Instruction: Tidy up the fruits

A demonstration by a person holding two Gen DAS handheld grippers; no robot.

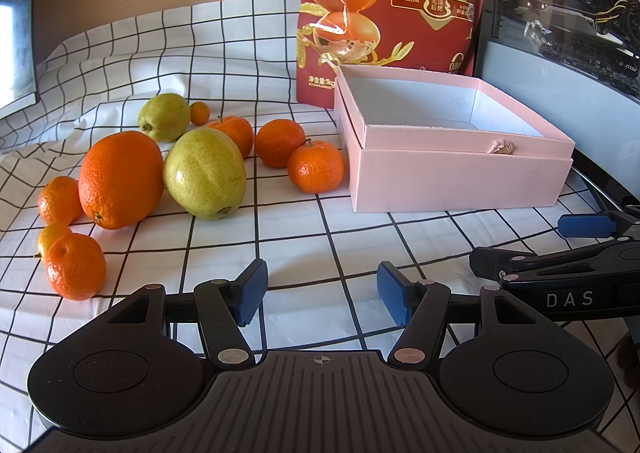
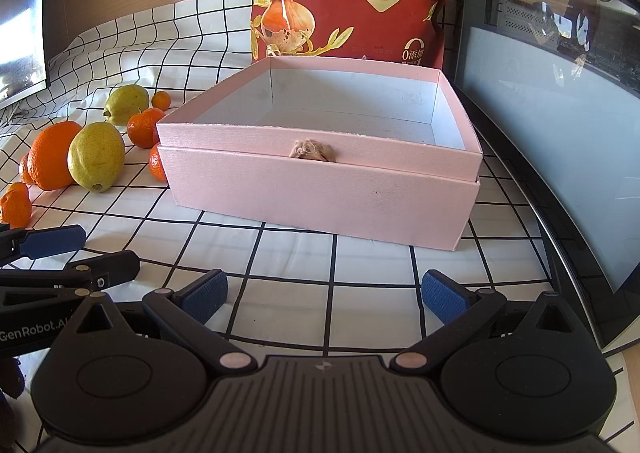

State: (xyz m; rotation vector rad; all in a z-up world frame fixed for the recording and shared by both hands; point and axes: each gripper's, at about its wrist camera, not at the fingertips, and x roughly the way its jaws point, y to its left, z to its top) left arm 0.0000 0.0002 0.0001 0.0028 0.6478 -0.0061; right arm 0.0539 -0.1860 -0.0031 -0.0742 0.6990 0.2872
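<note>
Ahead of the right gripper [image 2: 324, 295], spread and empty: open pink cardboard box [image 2: 320, 189]; left gripper [image 1: 319, 293] likewise spread, loose oranges and pears [image 1: 204, 173] ahead-left.

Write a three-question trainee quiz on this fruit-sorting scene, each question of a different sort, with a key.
1. True or false: the pink box already holds fruit.
2. Multiple choice: how many green pears lie on the checked cloth? A) one B) two C) four
3. Short answer: what state are the left claw and right claw in?

Key
1. False. The box interior is bare in both views.
2. B. A near pear lies beside the large orange, and a far pear lies behind it.
3. Both open with nothing between the pads, over bare cloth.
</note>
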